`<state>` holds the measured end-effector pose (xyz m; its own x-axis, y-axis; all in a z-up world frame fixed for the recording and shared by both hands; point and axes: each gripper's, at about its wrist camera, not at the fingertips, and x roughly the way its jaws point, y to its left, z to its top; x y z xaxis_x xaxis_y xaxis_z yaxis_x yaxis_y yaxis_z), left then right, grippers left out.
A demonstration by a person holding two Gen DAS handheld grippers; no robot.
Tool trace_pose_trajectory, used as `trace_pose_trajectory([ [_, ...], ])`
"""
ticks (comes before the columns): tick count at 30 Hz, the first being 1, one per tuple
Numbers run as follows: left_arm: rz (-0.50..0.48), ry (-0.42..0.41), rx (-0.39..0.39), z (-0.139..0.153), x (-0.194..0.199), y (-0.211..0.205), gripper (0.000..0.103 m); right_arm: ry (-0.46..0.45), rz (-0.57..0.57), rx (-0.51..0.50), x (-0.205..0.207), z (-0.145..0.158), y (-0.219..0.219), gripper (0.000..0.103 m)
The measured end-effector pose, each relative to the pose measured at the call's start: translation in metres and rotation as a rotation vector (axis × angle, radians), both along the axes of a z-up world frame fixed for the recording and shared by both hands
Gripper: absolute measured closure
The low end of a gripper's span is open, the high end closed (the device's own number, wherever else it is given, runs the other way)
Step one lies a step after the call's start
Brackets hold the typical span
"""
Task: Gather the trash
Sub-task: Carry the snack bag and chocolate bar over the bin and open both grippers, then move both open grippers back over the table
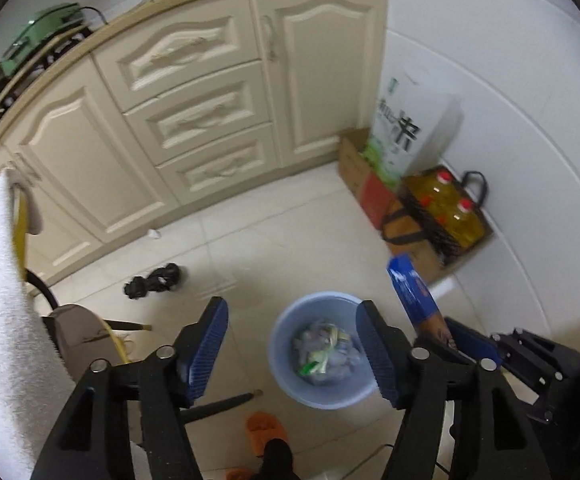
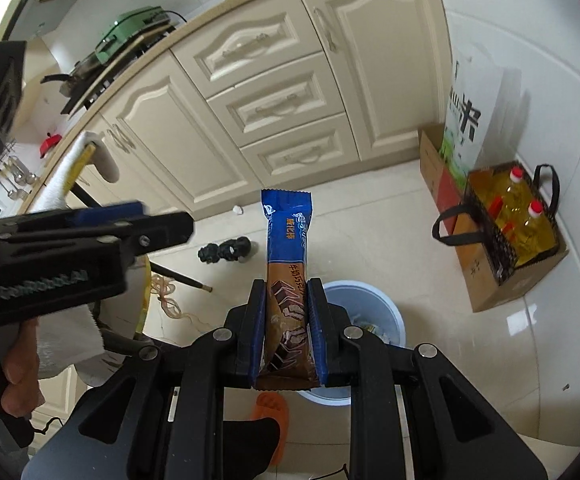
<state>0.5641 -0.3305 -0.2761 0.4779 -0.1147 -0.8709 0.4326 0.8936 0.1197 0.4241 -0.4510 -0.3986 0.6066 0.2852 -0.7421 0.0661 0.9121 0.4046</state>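
The right gripper (image 2: 286,312) has its jaws clenched on a blue and brown snack wrapper (image 2: 287,248), its long axis running straight out from the jaws, blue end farthest out, above the blue bin (image 1: 321,350) on the floor. The left gripper (image 1: 291,342) hangs beside it, jaws released, holding nothing.

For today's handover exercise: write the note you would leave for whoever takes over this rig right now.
Right gripper: shut on the blue-and-brown snack wrapper, held upright above the blue bin.
Left gripper: open, empty, above the bin.
Done: bin already holds bagged trash.
Left: release the wrapper into the bin; a small white scrap by the cabinets and a black object on the floor may need collecting.
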Motion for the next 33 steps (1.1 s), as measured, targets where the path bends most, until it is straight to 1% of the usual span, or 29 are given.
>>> trace_pose_trajectory([
  [2,0.013,-0.004,0.003,-0.004,-0.002,-0.002,0.04,0.008,0.003,0.003,0.003,-0.005,0.003,0.083],
  [5,0.037,-0.02,0.005,-0.003,-0.008,0.003,0.04,0.011,0.009,0.009,0.009,-0.009,0.008,0.083],
  [8,0.045,-0.029,-0.014,0.01,-0.03,0.019,0.04,0.002,0.001,-0.017,0.017,-0.008,0.015,0.081],
  [10,0.044,-0.046,-0.026,0.021,-0.039,0.028,0.039,0.015,-0.004,-0.019,0.022,-0.007,0.019,0.08],
  [12,0.043,-0.065,-0.039,0.035,-0.049,0.043,0.038,0.009,-0.004,-0.023,0.021,-0.001,0.024,0.07],
  [13,0.043,-0.071,-0.048,0.041,-0.055,0.051,0.038,0.003,-0.003,-0.027,0.02,0.003,0.027,0.067],
  [14,0.046,-0.081,-0.059,0.05,-0.063,0.064,0.038,-0.006,0.001,-0.031,0.018,0.01,0.031,0.064],
  [16,0.054,-0.102,-0.076,0.062,-0.072,0.081,0.037,-0.023,0.008,-0.036,0.016,0.022,0.039,0.063],
  [17,0.057,-0.115,-0.086,0.069,-0.078,0.09,0.035,-0.034,0.012,-0.04,0.015,0.029,0.044,0.062],
  [19,0.064,-0.148,-0.095,0.083,-0.09,0.11,0.033,-0.061,0.024,-0.054,0.011,0.049,0.057,0.058],
  [21,0.069,-0.185,-0.103,0.098,-0.106,0.133,0.03,-0.099,0.043,-0.061,0.008,0.072,0.072,0.046],
  [24,0.093,-0.252,-0.106,0.118,-0.13,0.174,0.022,-0.151,0.074,-0.073,0.003,0.103,0.099,0.041],
  [25,0.105,-0.275,-0.104,0.124,-0.137,0.189,0.021,-0.167,0.085,-0.076,0.003,0.112,0.108,0.039],
  [27,0.149,-0.324,-0.093,0.132,-0.149,0.221,0.02,-0.202,0.112,-0.085,0.001,0.132,0.13,0.033],
  [29,0.192,-0.349,-0.094,0.136,-0.153,0.249,0.019,-0.224,0.142,-0.087,0.002,0.145,0.151,0.033],
  [33,0.286,-0.348,-0.116,0.135,-0.157,0.311,0.019,-0.252,0.22,-0.091,0.012,0.162,0.204,0.032],
])
